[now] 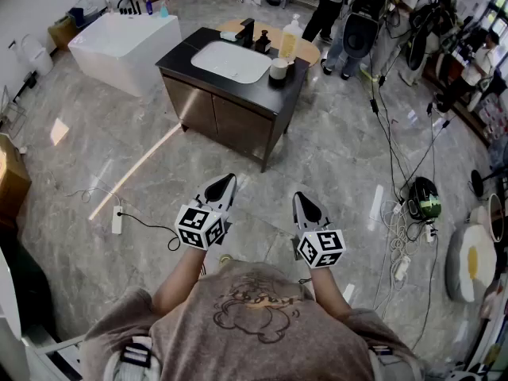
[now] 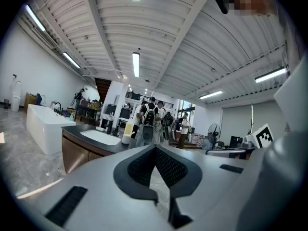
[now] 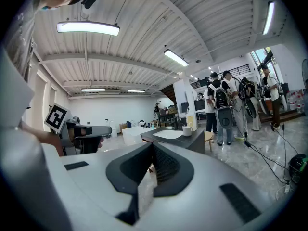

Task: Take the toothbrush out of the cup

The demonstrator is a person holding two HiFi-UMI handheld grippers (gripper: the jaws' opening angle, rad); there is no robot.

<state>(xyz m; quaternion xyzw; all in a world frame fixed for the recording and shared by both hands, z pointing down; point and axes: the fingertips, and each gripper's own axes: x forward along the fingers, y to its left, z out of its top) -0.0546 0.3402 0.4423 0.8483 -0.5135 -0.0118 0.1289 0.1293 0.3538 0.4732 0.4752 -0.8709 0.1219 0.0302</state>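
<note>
A white cup (image 1: 279, 69) stands on the right end of a dark vanity counter (image 1: 295, 82), beside the white sink (image 1: 231, 61) and a yellow soap bottle (image 1: 290, 38). It is too small for me to tell a toothbrush in it. The cup also shows far off in the left gripper view (image 2: 126, 138) and in the right gripper view (image 3: 186, 130). My left gripper (image 1: 228, 179) and right gripper (image 1: 299, 198) are held level near my chest, well short of the vanity. Both point toward it. The left gripper (image 2: 155, 148) and the right gripper (image 3: 151, 146) are shut and hold nothing.
A white bathtub (image 1: 127, 42) stands at the back left. Several people (image 1: 349, 14) with gear stand behind the vanity. Cables (image 1: 389, 133) and a black-and-green helmet-like object (image 1: 423, 199) lie on the marble floor at right, and a power strip (image 1: 117, 221) at left.
</note>
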